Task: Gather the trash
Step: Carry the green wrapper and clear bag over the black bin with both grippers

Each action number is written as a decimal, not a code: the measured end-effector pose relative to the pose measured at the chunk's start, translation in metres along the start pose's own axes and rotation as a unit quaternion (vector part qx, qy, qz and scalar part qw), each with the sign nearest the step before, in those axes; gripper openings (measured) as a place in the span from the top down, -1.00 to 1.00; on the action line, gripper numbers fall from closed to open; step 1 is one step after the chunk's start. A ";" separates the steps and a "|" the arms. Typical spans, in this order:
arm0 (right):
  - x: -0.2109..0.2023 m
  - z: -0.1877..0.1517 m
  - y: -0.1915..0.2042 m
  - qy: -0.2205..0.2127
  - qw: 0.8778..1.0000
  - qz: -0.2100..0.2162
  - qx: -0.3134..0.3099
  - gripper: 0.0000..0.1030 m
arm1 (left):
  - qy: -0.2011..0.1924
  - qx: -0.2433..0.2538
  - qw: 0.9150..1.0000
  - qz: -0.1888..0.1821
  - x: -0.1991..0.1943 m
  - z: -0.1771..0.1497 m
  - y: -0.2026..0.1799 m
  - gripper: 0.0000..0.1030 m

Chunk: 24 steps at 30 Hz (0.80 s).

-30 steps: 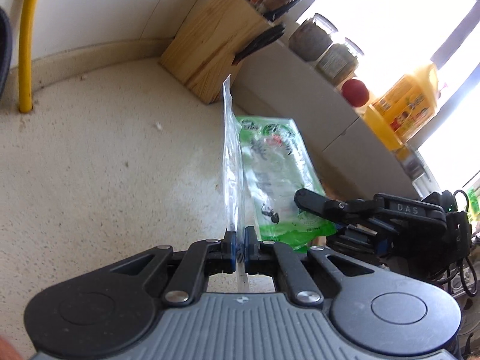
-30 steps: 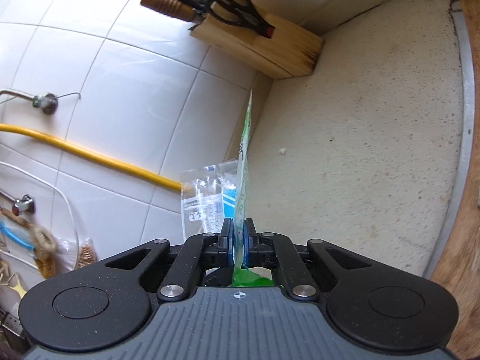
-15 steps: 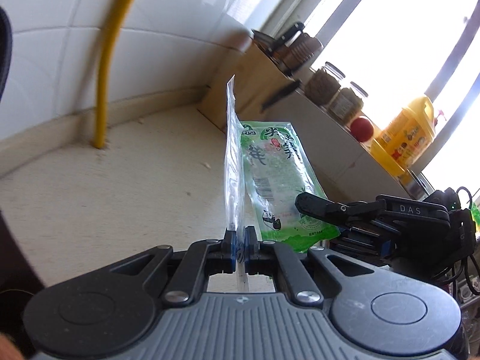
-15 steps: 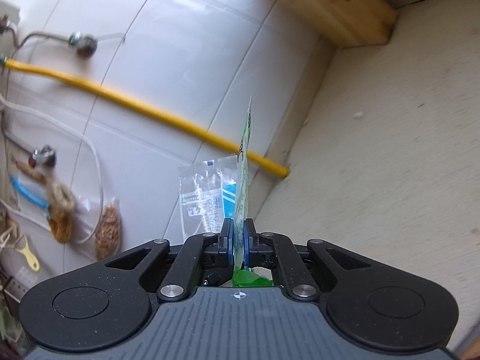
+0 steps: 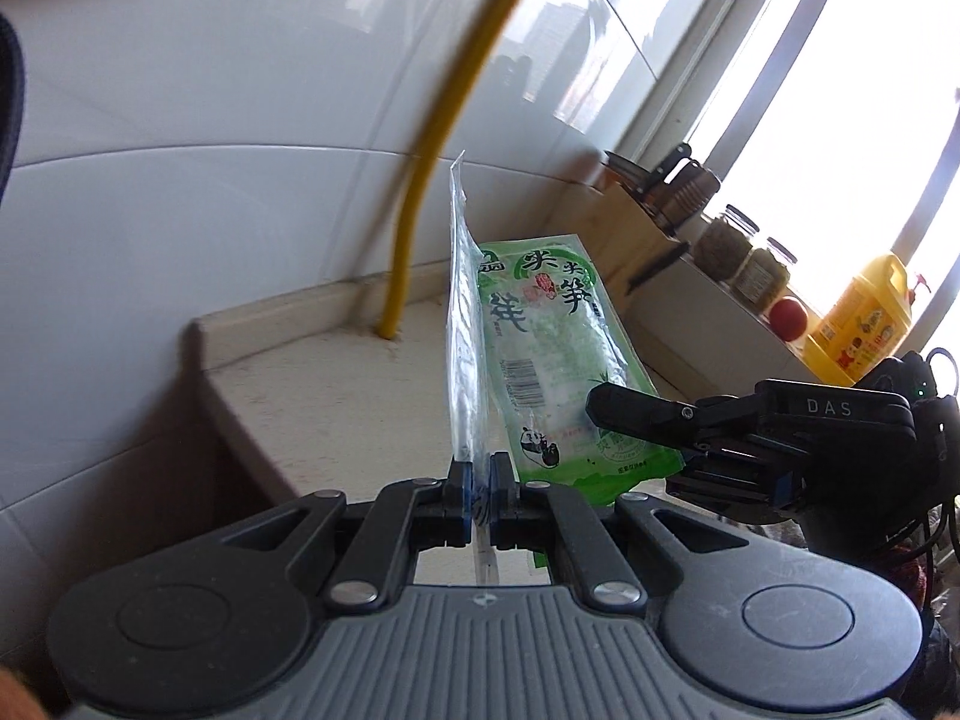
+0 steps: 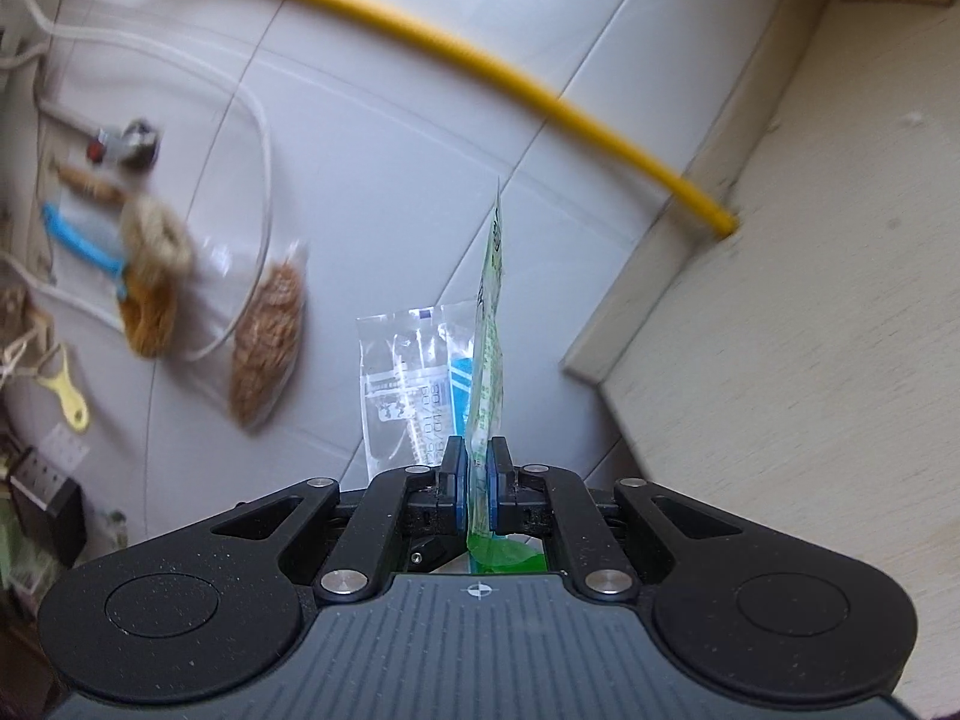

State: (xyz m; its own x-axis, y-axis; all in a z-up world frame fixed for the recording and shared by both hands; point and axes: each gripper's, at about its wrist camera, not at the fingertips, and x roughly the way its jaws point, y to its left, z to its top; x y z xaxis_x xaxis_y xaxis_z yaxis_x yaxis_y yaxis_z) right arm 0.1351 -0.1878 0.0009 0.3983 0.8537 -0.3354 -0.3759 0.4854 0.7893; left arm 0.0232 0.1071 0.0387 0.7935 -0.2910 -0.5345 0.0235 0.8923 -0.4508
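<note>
My left gripper (image 5: 479, 495) is shut on a clear plastic wrapper (image 5: 465, 348) that stands edge-on above its fingers. Just to its right the right gripper (image 5: 690, 420) holds a green printed food packet (image 5: 558, 354), seen flat-on in the left wrist view. In the right wrist view my right gripper (image 6: 478, 489) is shut on that green packet (image 6: 489, 360), seen edge-on, and the clear wrapper (image 6: 414, 384) with blue print shows flat just to its left. Both pieces are held up off the beige counter (image 5: 336, 384).
A yellow hose (image 5: 444, 138) runs down the white tiled wall (image 5: 210, 120) to the counter (image 6: 810, 300). A wooden knife block (image 5: 654, 192), jars (image 5: 744, 252), a red fruit (image 5: 787, 318) and a yellow bottle (image 5: 864, 324) line the window ledge. Pipes and hanging bags (image 6: 264, 324) are on the wall beyond the counter's end.
Both grippers, each still holding its wrapper, have lifted and swung left away from the knife block toward the counter's end; the wall, hose and hanging bags now fill the views.
</note>
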 end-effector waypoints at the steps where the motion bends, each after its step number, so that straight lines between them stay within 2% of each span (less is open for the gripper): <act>1: 0.005 -0.002 0.004 0.007 1.000 0.003 -0.002 0.81 | -0.004 -0.002 1.000 0.005 -0.006 -0.002 0.004 0.97; 8: 0.037 -0.020 0.029 0.048 0.998 0.019 -0.017 0.80 | -0.023 -0.015 0.999 0.037 -0.048 -0.019 0.025 0.97; 14: 0.057 -0.045 0.037 0.078 0.997 0.024 -0.018 0.79 | -0.020 -0.027 0.998 0.057 -0.073 -0.037 0.040 0.97; 24: 0.078 -0.083 0.043 0.111 0.994 0.014 -0.010 0.79 | 0.005 -0.029 0.998 0.056 -0.090 -0.064 0.049 0.97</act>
State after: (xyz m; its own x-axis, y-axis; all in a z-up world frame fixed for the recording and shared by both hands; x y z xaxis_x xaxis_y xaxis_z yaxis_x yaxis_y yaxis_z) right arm 0.0807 -0.0844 -0.0343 0.1935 0.8865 -0.4203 -0.4015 0.4624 0.7906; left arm -0.0856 0.1552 0.0189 0.7827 -0.1947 -0.5911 -0.0998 0.8983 -0.4280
